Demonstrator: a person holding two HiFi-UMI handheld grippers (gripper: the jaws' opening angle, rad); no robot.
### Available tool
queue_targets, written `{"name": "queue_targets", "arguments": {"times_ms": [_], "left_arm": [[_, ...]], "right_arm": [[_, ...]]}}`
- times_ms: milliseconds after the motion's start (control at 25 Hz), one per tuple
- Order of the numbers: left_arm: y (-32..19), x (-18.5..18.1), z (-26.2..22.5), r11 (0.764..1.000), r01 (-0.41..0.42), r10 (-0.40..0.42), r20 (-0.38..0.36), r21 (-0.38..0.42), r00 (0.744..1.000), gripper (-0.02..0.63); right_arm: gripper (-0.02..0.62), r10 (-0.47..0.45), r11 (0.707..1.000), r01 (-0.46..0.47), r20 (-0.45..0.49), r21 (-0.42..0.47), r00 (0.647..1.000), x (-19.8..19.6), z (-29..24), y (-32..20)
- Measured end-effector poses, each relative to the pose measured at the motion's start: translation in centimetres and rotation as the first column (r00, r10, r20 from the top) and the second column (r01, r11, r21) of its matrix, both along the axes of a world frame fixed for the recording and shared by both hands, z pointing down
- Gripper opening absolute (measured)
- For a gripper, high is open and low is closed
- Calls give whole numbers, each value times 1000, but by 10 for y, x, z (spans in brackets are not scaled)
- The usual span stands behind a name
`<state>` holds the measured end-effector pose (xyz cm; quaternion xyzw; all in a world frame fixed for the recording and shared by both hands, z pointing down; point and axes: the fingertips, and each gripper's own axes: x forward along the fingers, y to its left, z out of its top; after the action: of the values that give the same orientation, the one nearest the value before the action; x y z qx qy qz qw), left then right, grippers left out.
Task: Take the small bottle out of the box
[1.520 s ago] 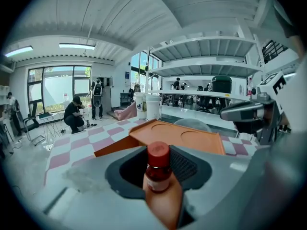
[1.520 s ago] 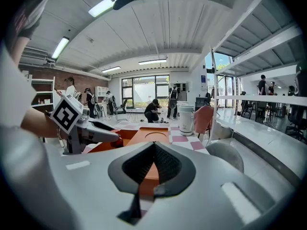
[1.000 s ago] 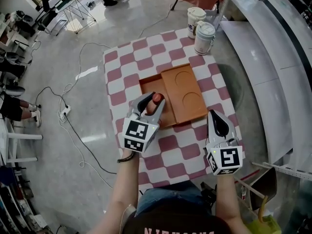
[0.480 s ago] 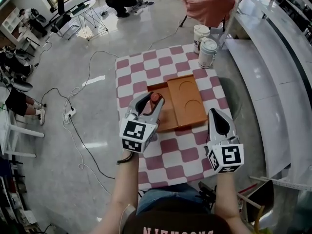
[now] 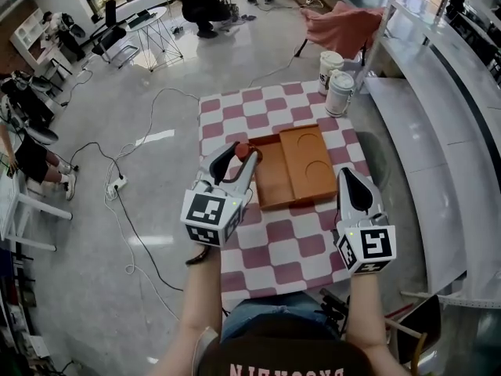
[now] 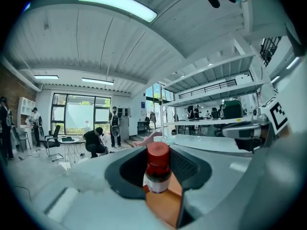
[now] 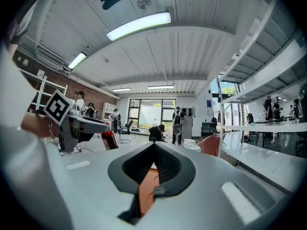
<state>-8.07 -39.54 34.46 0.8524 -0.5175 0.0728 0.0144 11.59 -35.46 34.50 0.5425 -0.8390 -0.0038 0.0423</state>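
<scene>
Your left gripper [image 5: 239, 157] is clamped on the small bottle [image 6: 157, 169]. The jaws sit fairly wide apart w/ the pads on the body just under the red cap. The bottle stands upright in the grip. From the head view it hangs by the box's far-left corner, approx. over the rim or the checked cloth [image 5: 290, 241]; can't tell which, but it looks lifted clear of the tray.

Handling, as a judgement: prob. amber glass w/ a paper label, so light, stiff, smooth and breakable. The label band gives better friction than bare glass, and your hold there is sensible. Don't take it by the cap, since it could twist or slip. Keep it upright; a short, narrow bottle will tip easily when you set it down.

Your right gripper [image 7: 153, 150] has its jaws closed w/ nothing between them. It's parked at the near-right of the box, not touching it.

Containers: the wooden box [image 5: 270, 182] lies open, its lid [image 5: 309, 163] folded flat to the right w/ two round recesses in it. The tray half shows a bare bottom, nothing else visible inside. Two white lidded tubs [image 5: 339, 92] stand at the table's far-right corner; lids on, contents hidden.
</scene>
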Motion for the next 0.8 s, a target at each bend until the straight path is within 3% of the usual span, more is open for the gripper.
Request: {"name": "queue_targets", "arguments": {"times_ms": [320, 480, 800], "left_arm": [[31, -38, -41, 997, 8, -6, -37, 75, 999, 149], [54, -57, -54, 995, -3, 4, -16, 103, 1000, 149], [89, -96, -69, 990, 34, -28, -47, 138, 998, 149]], "right_arm": [[0, 22, 996, -21, -12, 84, 1000, -28, -42, 33], [0, 40, 992, -38, -10, 122, 999, -40, -60, 54], [-2, 57, 988, -58, 6, 145, 998, -61, -66, 90]]}}
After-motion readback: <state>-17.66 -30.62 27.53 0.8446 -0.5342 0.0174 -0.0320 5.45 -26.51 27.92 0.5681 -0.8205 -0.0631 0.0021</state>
